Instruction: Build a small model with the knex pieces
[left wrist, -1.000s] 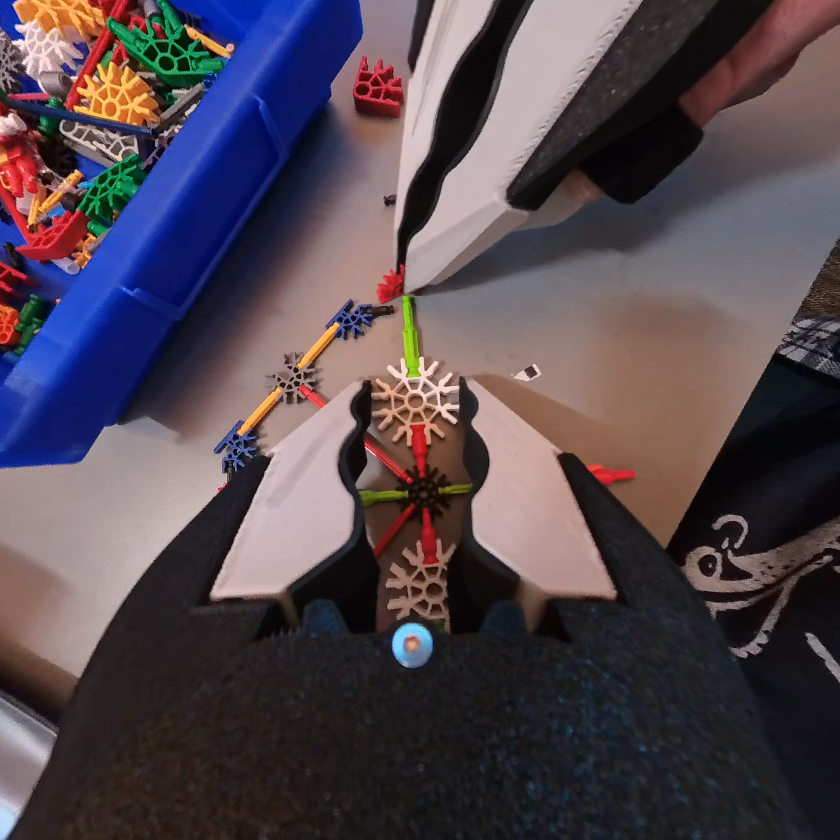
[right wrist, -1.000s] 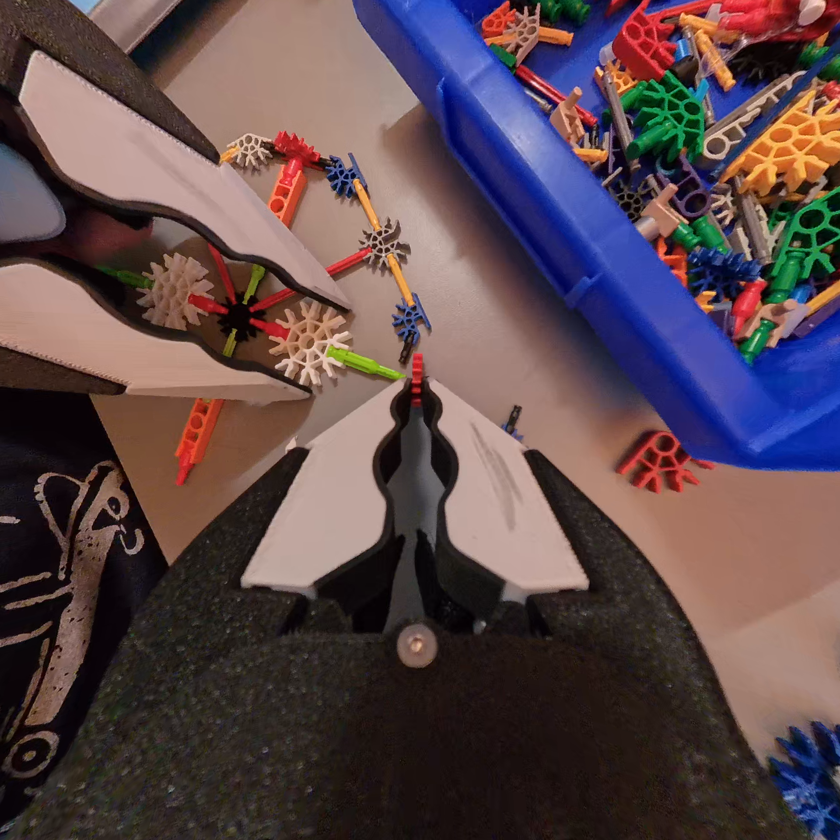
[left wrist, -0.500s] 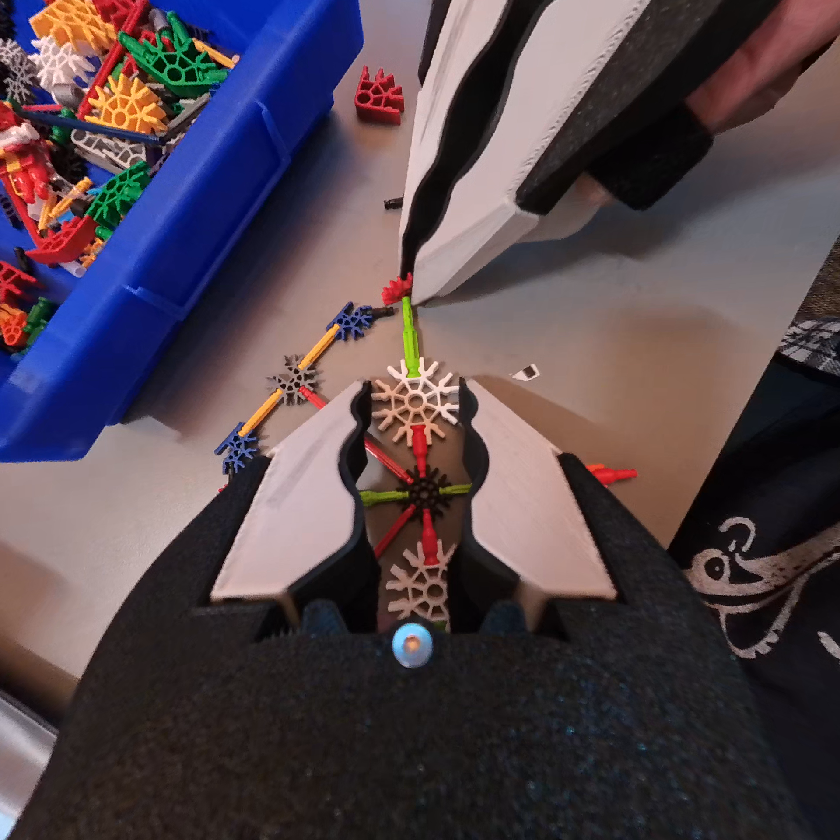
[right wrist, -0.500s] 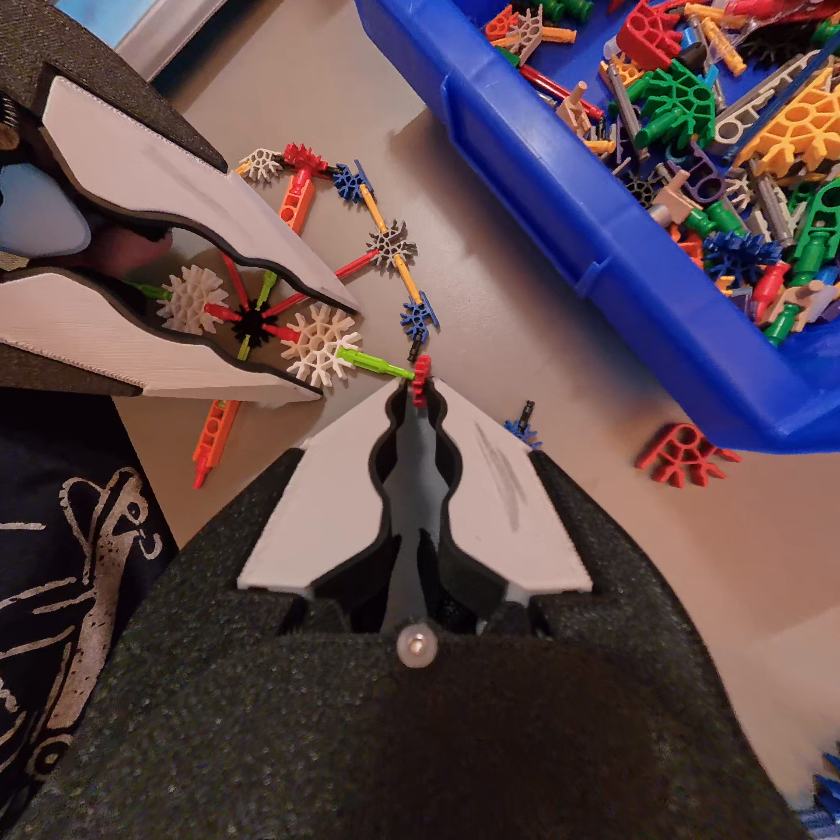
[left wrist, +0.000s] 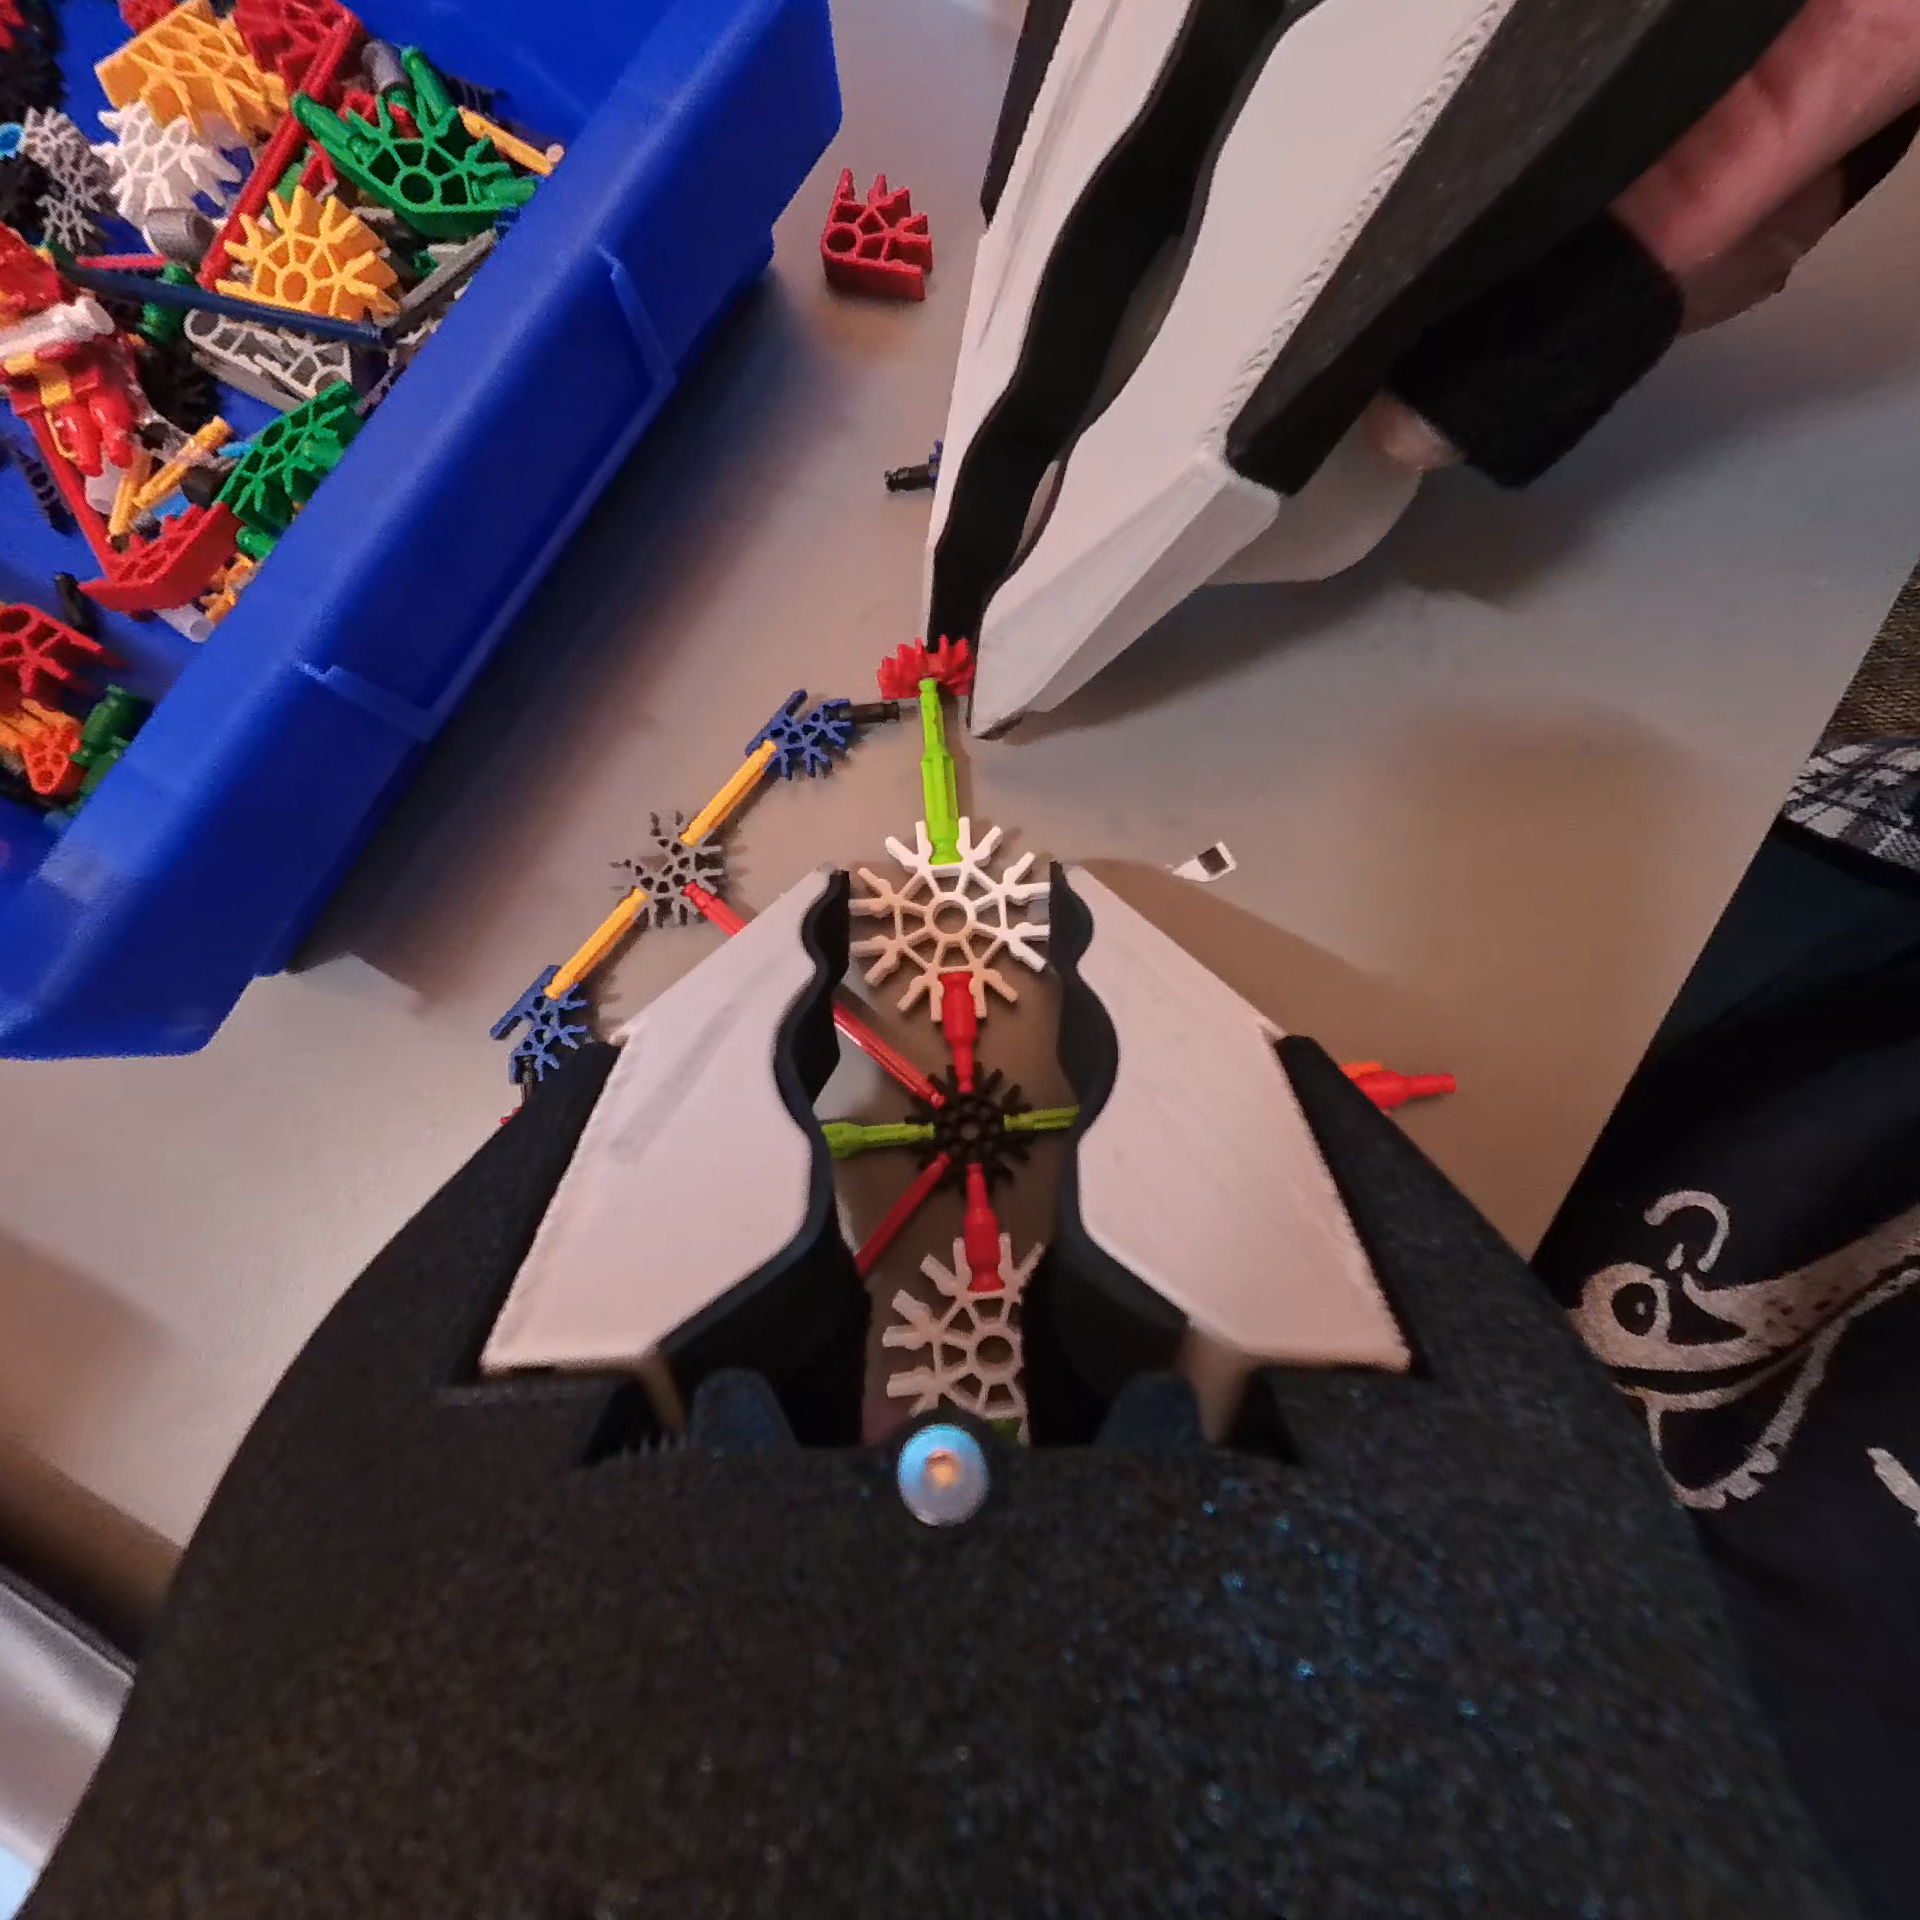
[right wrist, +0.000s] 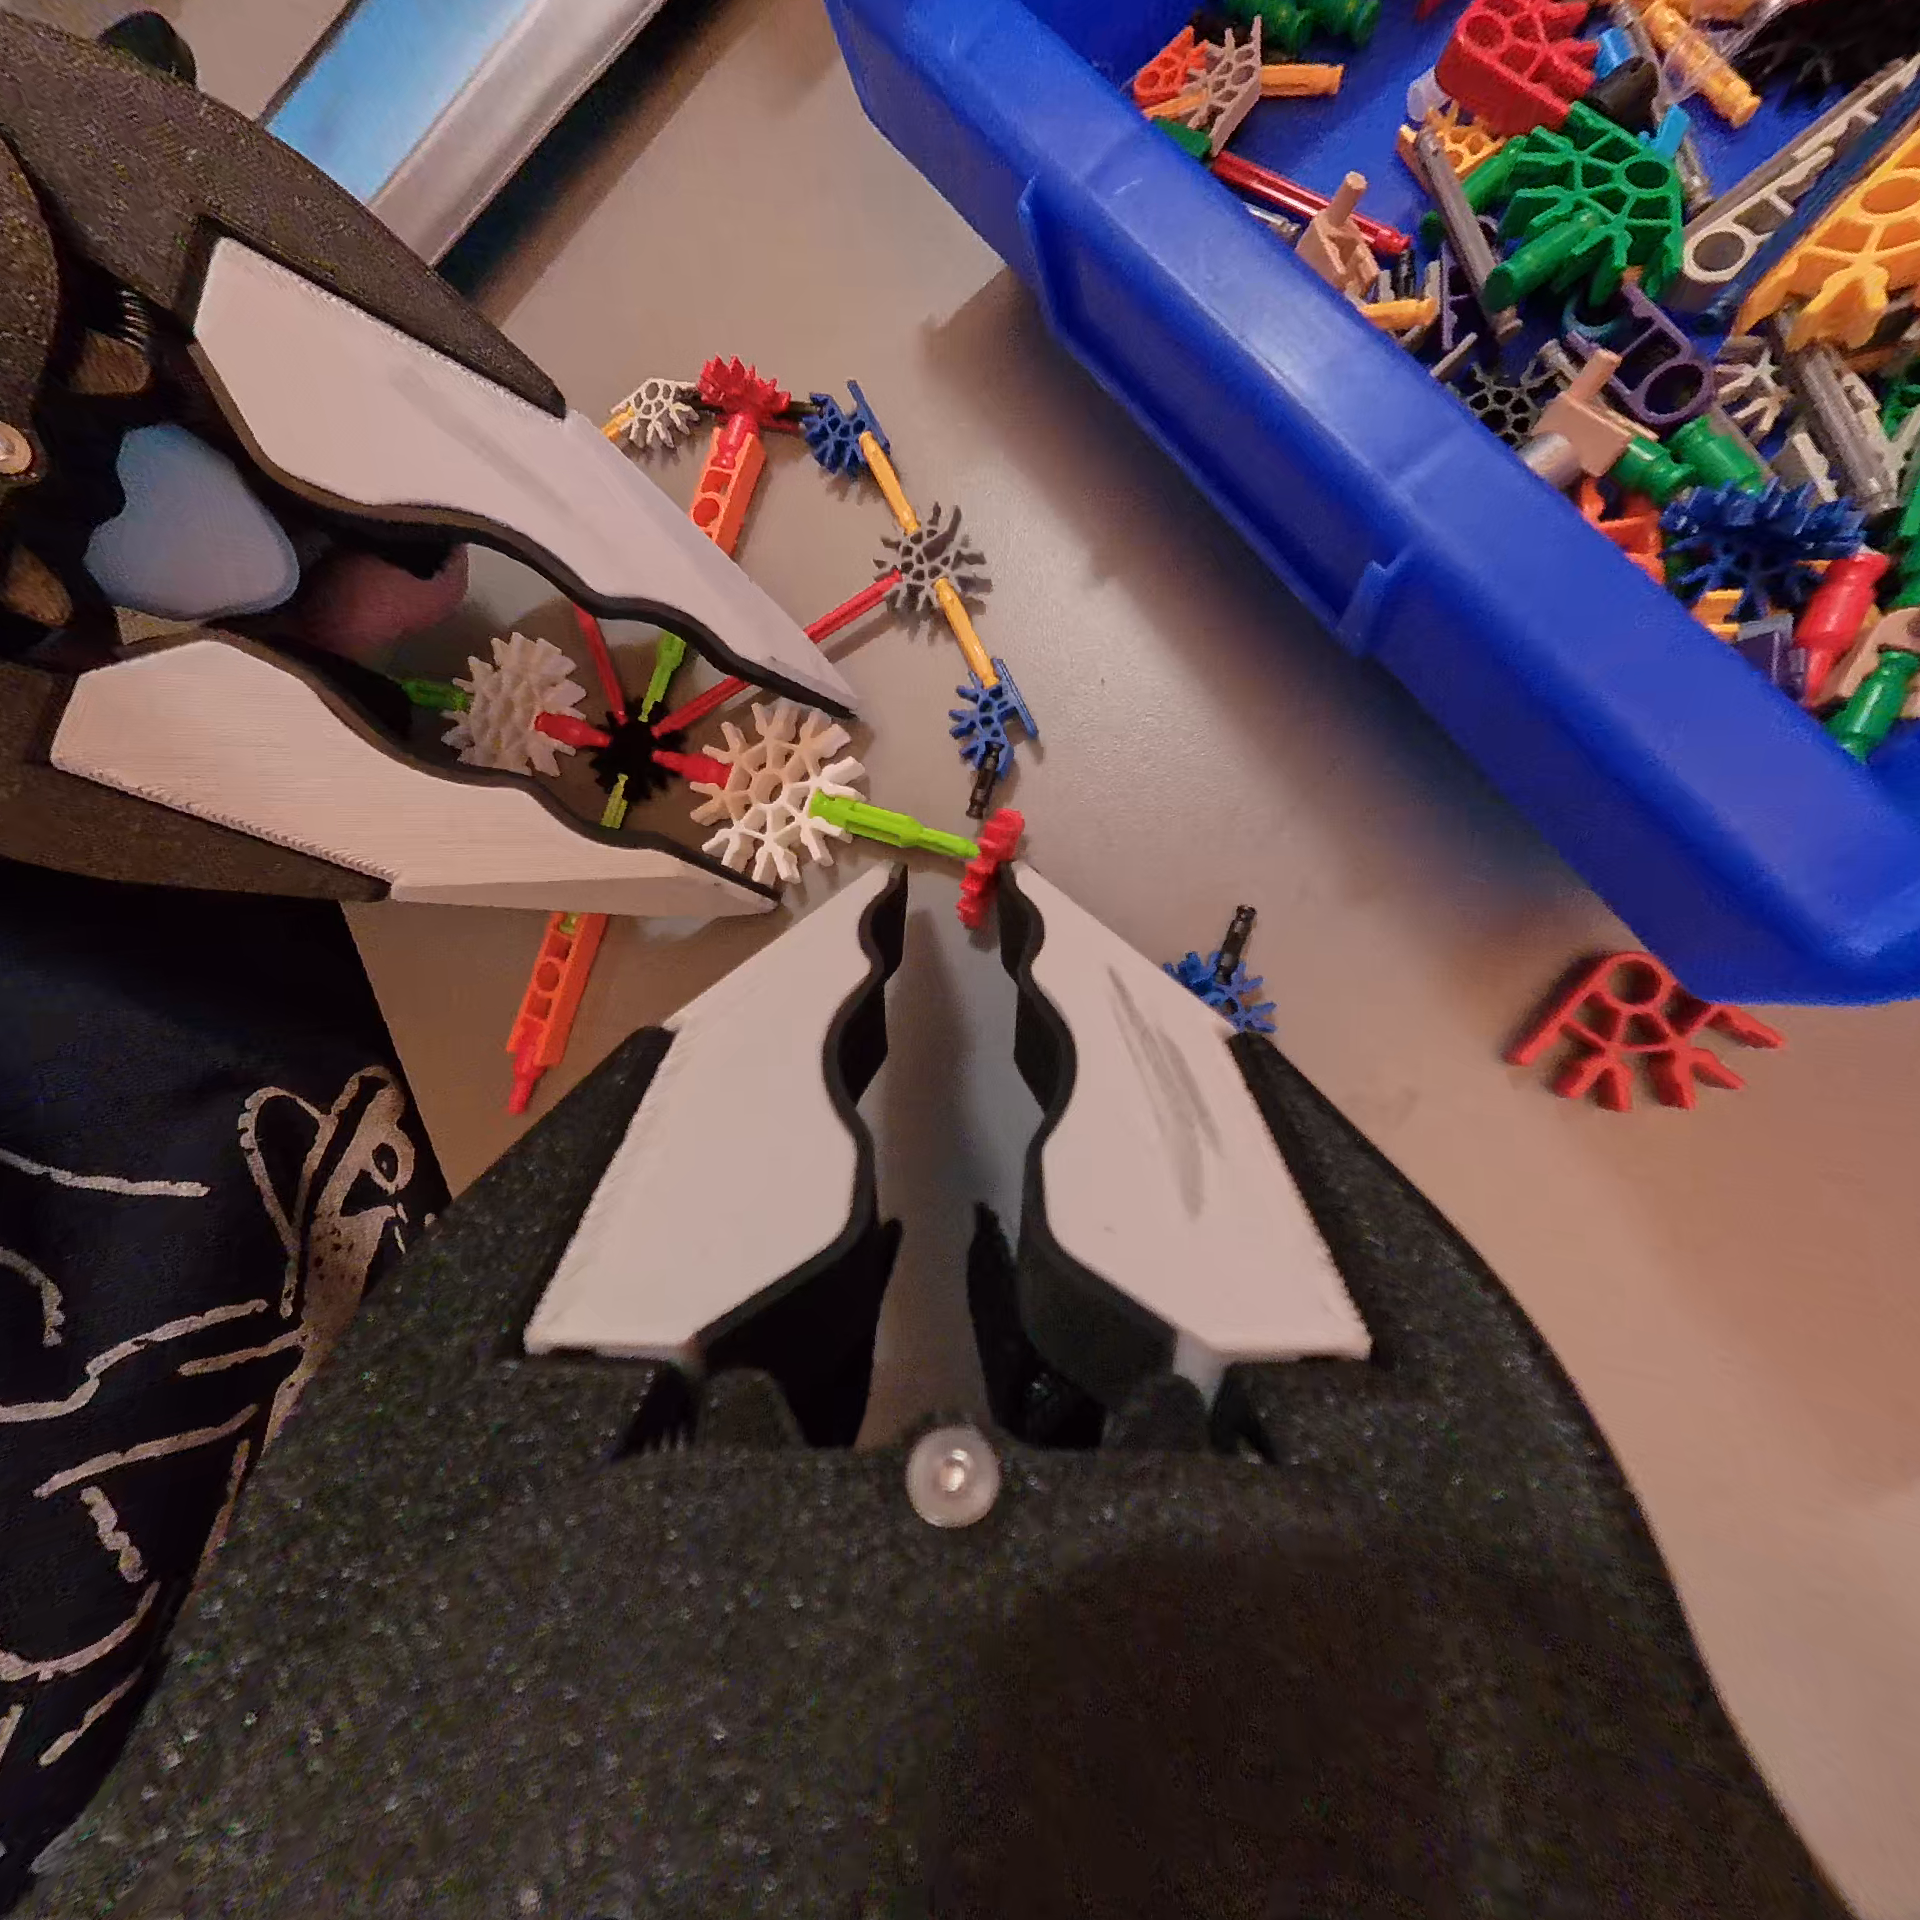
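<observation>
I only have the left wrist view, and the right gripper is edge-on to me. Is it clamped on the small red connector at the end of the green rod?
Observer: No. In the right wrist view, the right gripper is open. The red connector sits on the green rod and rests against one finger only.
Operator: What is hidden under my left gripper?
Observer: An orange rod sticks out from beneath the left gripper, which clamps the white connector.
Operator: Anything loose by the right gripper?
Observer: A small blue connector lies on the table beside its outer finger.
</observation>
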